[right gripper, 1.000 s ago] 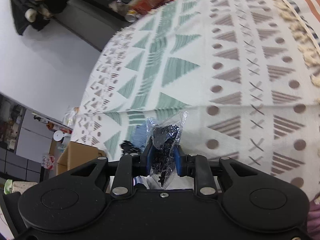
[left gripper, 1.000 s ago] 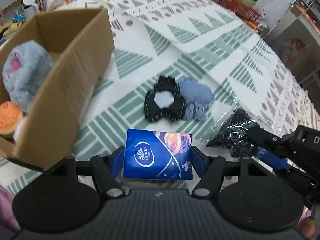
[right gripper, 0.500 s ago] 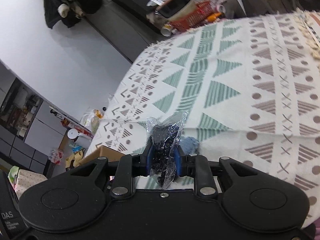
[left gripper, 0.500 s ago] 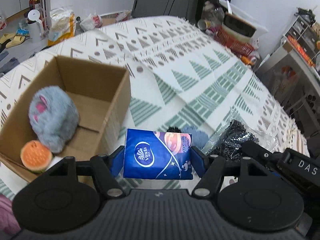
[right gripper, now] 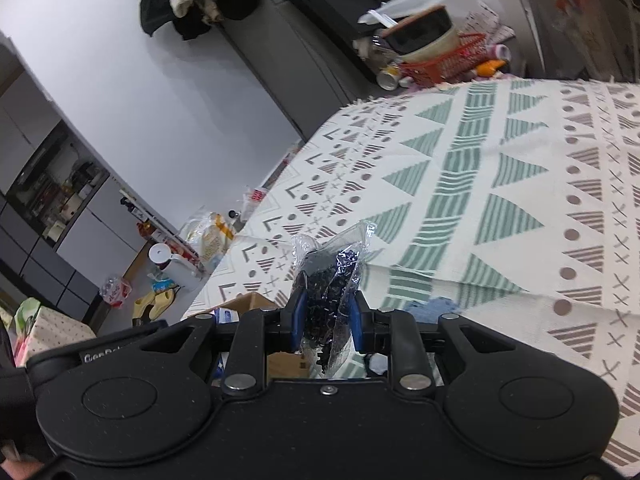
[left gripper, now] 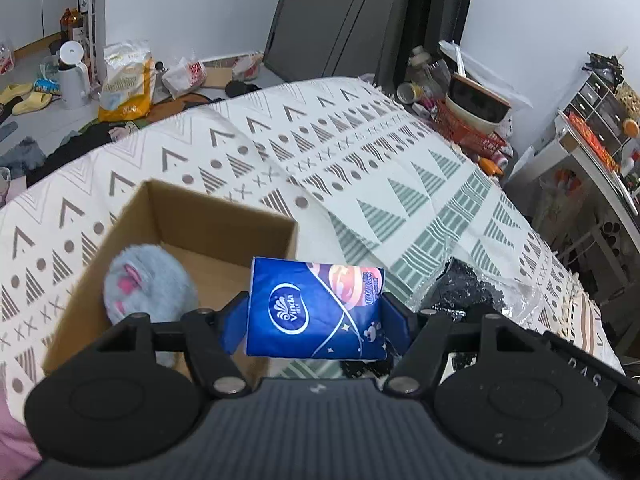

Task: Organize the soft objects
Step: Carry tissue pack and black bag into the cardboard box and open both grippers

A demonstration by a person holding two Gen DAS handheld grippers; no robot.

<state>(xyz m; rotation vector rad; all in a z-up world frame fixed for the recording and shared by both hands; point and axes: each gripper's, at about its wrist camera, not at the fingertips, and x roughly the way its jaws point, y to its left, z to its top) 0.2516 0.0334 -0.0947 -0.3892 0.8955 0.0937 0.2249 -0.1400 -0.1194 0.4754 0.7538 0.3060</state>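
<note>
My left gripper [left gripper: 316, 316] is shut on a blue tissue pack [left gripper: 316, 308], held in the air just right of the open cardboard box [left gripper: 224, 216]. Inside the box lies a grey plush toy [left gripper: 148, 280] with pink ears. My right gripper [right gripper: 326, 316] is shut on a clear plastic bag of black stuff [right gripper: 330, 276]; the same plastic bag [left gripper: 472, 288] shows at the right in the left wrist view. A bit of blue fabric [right gripper: 432, 306] lies on the patterned cloth below the right gripper. The cardboard box's corner [right gripper: 248, 302] peeks out to the left.
The patterned cloth [left gripper: 360, 152] covers a wide surface that slopes away ahead. Past its far edge stand a red basket with bowls [left gripper: 472, 124], a dark cabinet [left gripper: 360, 20] and floor clutter with a white kettle [left gripper: 74, 74]. Shelving [left gripper: 596, 128] stands at the right.
Both grippers have risen and tilted up with their loads. The box has slid toward the middle of the left view, and the black and blue fabric pieces have dropped out of sight.
</note>
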